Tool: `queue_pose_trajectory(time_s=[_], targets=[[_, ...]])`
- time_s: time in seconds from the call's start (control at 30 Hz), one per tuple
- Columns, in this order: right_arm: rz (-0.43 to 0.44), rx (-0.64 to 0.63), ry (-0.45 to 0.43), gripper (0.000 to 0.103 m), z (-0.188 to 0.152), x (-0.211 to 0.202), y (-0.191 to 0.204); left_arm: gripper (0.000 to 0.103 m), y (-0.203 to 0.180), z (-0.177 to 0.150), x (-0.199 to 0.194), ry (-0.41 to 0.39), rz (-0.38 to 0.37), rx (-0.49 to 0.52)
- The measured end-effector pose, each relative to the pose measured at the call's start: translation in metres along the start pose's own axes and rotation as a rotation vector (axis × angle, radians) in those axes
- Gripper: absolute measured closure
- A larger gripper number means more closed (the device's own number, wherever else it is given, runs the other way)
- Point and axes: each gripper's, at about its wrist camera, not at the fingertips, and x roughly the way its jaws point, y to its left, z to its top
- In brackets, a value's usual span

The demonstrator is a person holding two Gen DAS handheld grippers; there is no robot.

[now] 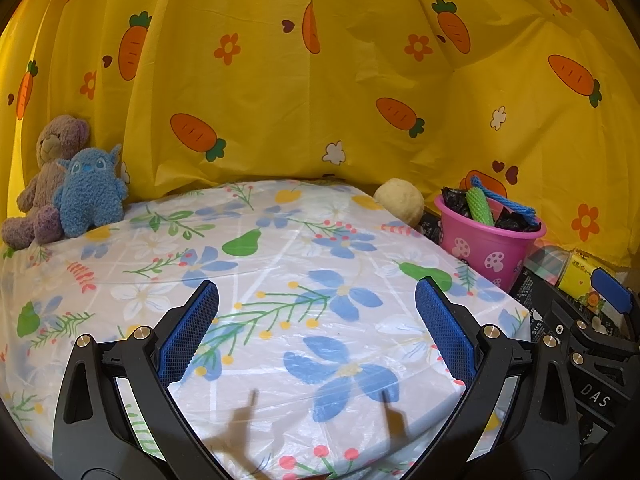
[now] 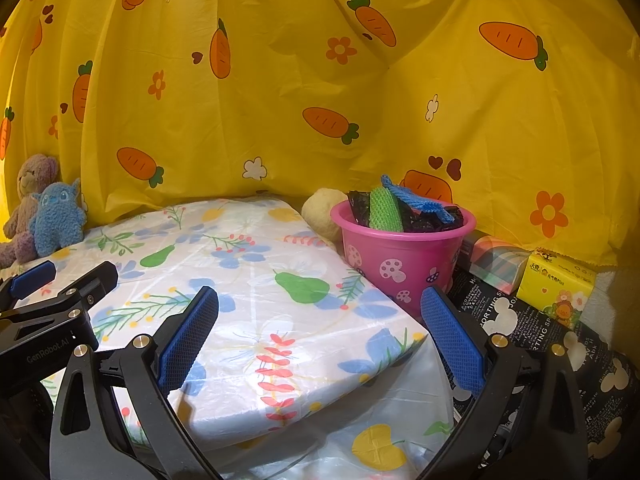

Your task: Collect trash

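Both my left gripper [image 1: 316, 336] and right gripper [image 2: 320, 338] hang spread and empty over the floral cover [image 2: 256, 300], while the trash [image 2: 386, 212], light, soft, crumpled scraps best pinched at a fold, sits in the pink bucket [image 2: 400, 260] beside it.

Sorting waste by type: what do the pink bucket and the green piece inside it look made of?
Pink bucket: likely moulded plastic, smooth with a slight sheen and printed mushrooms. Green piece: probably foam netting, matte, with a regular mesh texture; could be knitted instead.
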Motion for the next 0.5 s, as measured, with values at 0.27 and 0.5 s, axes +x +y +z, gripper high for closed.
queue_pose_trajectory(time_s=[0.27, 0.5], targets=[[-0.001, 0.001, 0.0, 0.006, -0.0003, 0.0, 0.0002, 0.006, -0.0007, -0.0004, -0.0003, -0.001, -0.001, 0.001], [-0.001, 0.002, 0.0, 0.006, -0.0005, -0.0002, 0.0004, 0.006, -0.0029, -0.0019, -0.0001, -0.004, -0.004, 0.003]])
